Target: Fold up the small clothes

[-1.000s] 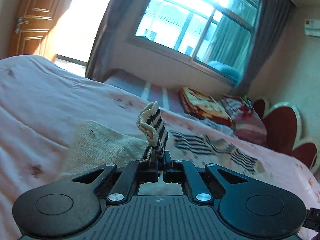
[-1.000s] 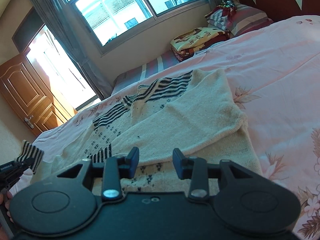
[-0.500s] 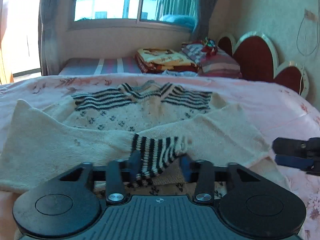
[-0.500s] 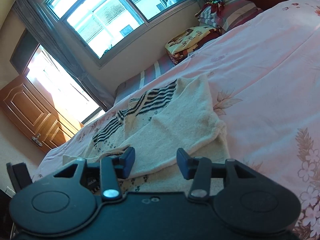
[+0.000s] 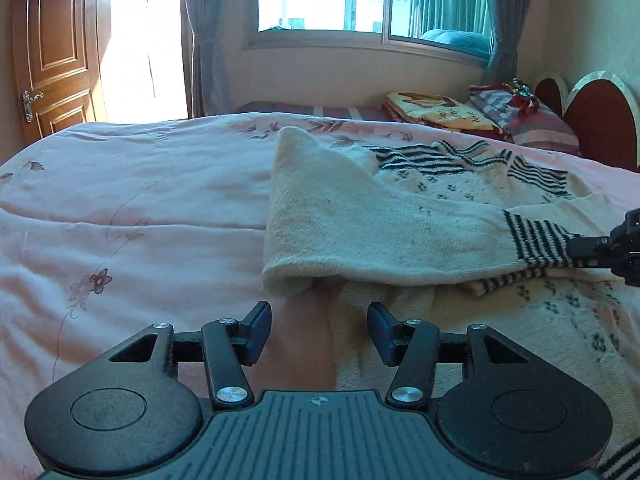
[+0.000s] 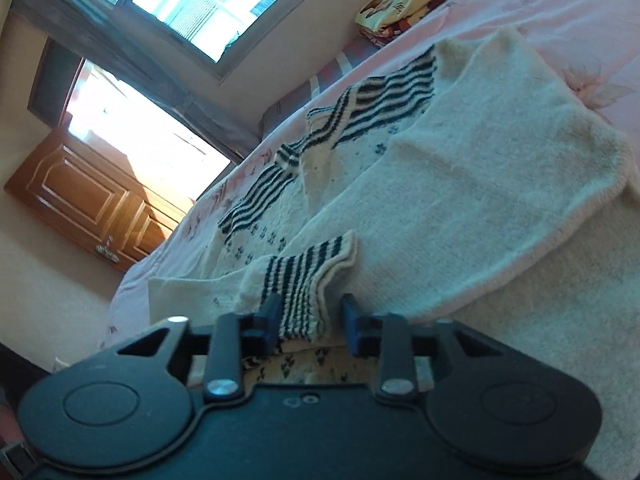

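Note:
A cream knit sweater (image 5: pixel 400 216) with dark stripes lies flat on the pink bed cover (image 5: pixel 140 200), both sleeves folded across its body. The striped cuff (image 5: pixel 536 240) of the left sleeve rests on top. My left gripper (image 5: pixel 320 328) is open over the bed cover by the sweater's near left edge, with nothing between its fingers. My right gripper (image 6: pixel 310 320) has the striped cuff (image 6: pixel 300 280) between its jaws, which are closing. One pad touches the cuff and a gap shows at the other. In the left wrist view the right gripper (image 5: pixel 600 248) reaches the cuff from the right.
Folded blankets and pillows (image 5: pixel 440 112) lie at the far side of the bed, beside a red headboard (image 5: pixel 592 120). A wooden door (image 5: pixel 52 52) and a bright window are beyond. Pink cover stretches wide to the left of the sweater.
My left gripper let go of the striped cuff, laid it across the sweater and swung to the sweater's left edge. My right gripper moved onto that cuff and its jaws narrowed.

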The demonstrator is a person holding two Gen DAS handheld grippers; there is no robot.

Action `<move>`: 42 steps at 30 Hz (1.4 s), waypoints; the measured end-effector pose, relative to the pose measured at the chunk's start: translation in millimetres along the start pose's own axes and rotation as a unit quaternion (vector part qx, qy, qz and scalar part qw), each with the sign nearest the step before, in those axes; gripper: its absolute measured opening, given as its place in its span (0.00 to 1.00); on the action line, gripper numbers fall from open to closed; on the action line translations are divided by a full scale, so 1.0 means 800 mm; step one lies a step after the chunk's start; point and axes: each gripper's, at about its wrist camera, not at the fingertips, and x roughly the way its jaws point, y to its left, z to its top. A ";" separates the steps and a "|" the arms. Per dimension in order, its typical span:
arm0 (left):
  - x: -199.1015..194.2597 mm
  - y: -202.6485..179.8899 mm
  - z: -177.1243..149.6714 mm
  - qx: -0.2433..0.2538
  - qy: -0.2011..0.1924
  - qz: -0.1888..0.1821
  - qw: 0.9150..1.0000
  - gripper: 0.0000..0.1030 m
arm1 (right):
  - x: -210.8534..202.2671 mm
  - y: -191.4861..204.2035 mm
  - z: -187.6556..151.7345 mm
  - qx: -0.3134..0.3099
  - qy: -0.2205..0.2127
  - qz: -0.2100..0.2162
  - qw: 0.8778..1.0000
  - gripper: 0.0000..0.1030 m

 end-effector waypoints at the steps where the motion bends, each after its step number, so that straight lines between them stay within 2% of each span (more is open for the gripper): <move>1: 0.003 0.001 0.000 -0.001 -0.001 -0.003 1.000 0.51 | -0.002 0.007 -0.001 -0.023 -0.007 -0.012 1.000 0.06; 4: 0.011 0.000 0.002 -0.002 -0.003 -0.008 1.000 0.51 | -0.036 0.010 0.010 -0.044 -0.059 -0.028 0.997 0.06; 6: 0.011 -0.001 0.004 0.000 -0.007 -0.013 1.000 0.51 | -0.063 -0.005 0.021 -0.029 -0.091 -0.046 0.994 0.06; 9: 0.012 -0.003 0.008 0.005 -0.013 -0.018 1.000 0.51 | -0.077 -0.030 0.033 -0.026 -0.091 -0.072 0.993 0.06; 12: 0.014 -0.004 0.014 0.008 -0.020 -0.027 0.999 0.51 | -0.080 -0.041 0.033 -0.026 -0.085 -0.080 0.993 0.06; 14: 0.017 -0.006 0.018 0.013 -0.019 -0.030 0.999 0.36 | -0.082 -0.041 0.028 -0.030 -0.086 -0.084 0.992 0.06; 16: 0.021 -0.005 0.020 0.011 -0.014 -0.041 0.999 0.29 | -0.081 -0.042 0.025 -0.031 -0.086 -0.090 0.992 0.06; 17: 0.022 -0.005 0.021 0.010 -0.015 -0.045 0.999 0.21 | -0.080 -0.043 0.023 -0.031 -0.084 -0.092 0.992 0.06; 20: 0.023 -0.005 0.023 0.012 -0.015 -0.049 0.999 0.13 | -0.077 -0.045 0.021 -0.034 -0.079 -0.097 0.992 0.06; 24: 0.015 0.003 0.022 -0.003 -0.031 -0.048 0.998 0.12 | -0.086 -0.043 0.020 -0.038 -0.087 -0.094 0.991 0.06; 29: 0.029 0.008 0.018 -0.010 -0.002 -0.049 0.999 0.12 | -0.080 -0.053 0.018 -0.035 -0.074 -0.110 0.991 0.06; 33: 0.028 0.010 0.017 -0.010 0.004 -0.054 0.998 0.12 | -0.073 -0.068 0.012 -0.027 -0.066 -0.116 0.991 0.06; 34: 0.024 0.012 0.016 -0.006 0.007 -0.058 0.998 0.16 | -0.075 -0.067 0.012 -0.030 -0.067 -0.115 0.991 0.07; 35: 0.019 0.016 0.015 -0.005 0.008 -0.060 0.998 0.24 | -0.080 -0.065 0.012 -0.034 -0.073 -0.113 0.990 0.09; 37: 0.002 0.024 0.013 -0.010 -0.007 -0.044 0.999 0.29 | -0.095 -0.060 0.012 -0.047 -0.097 -0.114 0.988 0.23; 40: -0.017 0.024 0.029 -0.022 -0.042 -0.058 0.997 0.29 | -0.105 -0.048 0.020 -0.079 -0.106 -0.102 0.986 0.22; 42: -0.007 0.009 0.044 -0.016 -0.043 -0.084 0.995 0.29 | -0.093 -0.036 0.022 -0.111 -0.093 -0.106 0.984 0.21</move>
